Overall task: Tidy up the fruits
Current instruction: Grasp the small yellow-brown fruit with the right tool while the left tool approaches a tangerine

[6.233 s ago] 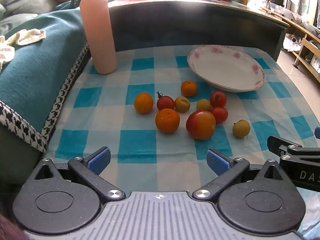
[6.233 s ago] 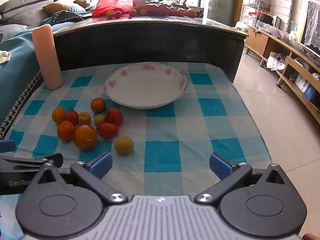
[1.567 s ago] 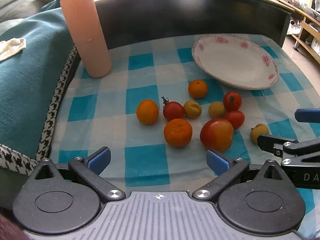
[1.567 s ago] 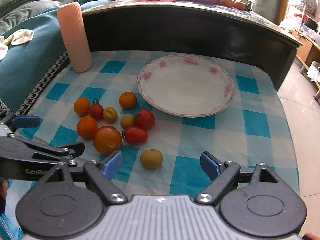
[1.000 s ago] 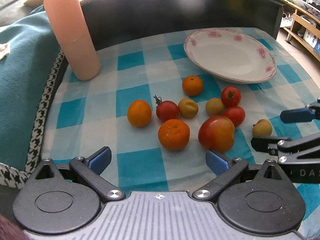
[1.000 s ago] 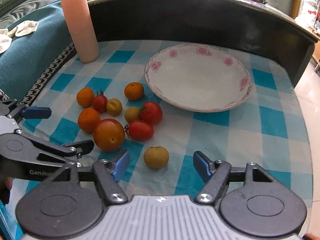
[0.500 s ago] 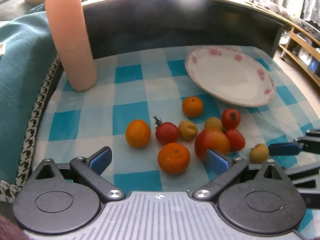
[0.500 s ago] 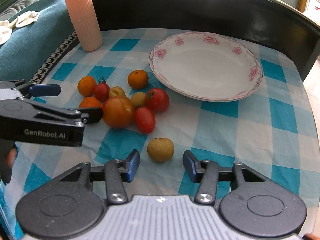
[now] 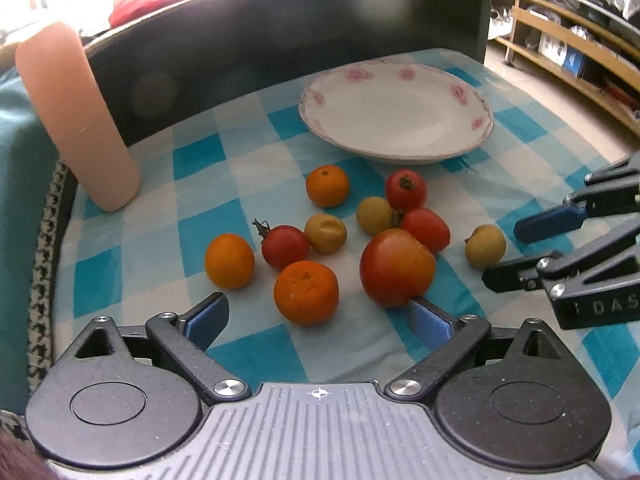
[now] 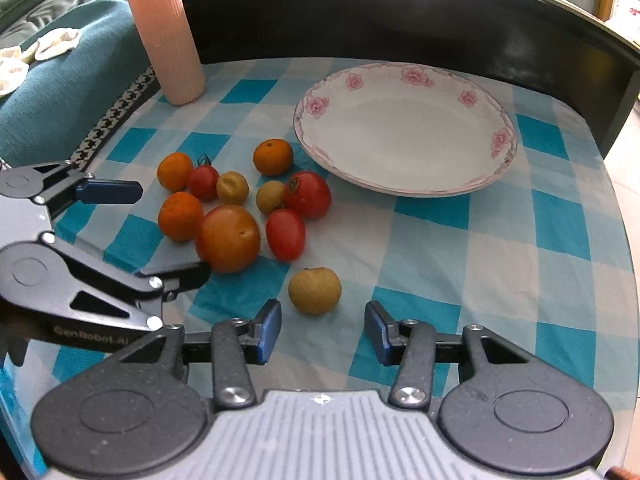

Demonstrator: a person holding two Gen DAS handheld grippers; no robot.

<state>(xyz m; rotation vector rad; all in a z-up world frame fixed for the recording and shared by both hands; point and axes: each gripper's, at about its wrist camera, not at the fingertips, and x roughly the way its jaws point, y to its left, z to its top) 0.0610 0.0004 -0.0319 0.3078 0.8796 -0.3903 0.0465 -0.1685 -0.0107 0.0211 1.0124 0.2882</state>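
Only the right wrist view shows the right gripper (image 10: pixel 322 330) from behind: its blue pads, just narrowed, stand apart and empty, the dull yellow-brown fruit (image 10: pixel 315 290) just beyond them toward 12 o'clock. The left wrist view alone shows the left gripper (image 9: pixel 318 316) spread wide, its right pad at the glossy big tomato (image 9: pixel 396 266), contact unclear. The floral-rimmed plate (image 10: pixel 496 168) sits at 1 o'clock on the checked cloth (image 10: pixel 500 248).
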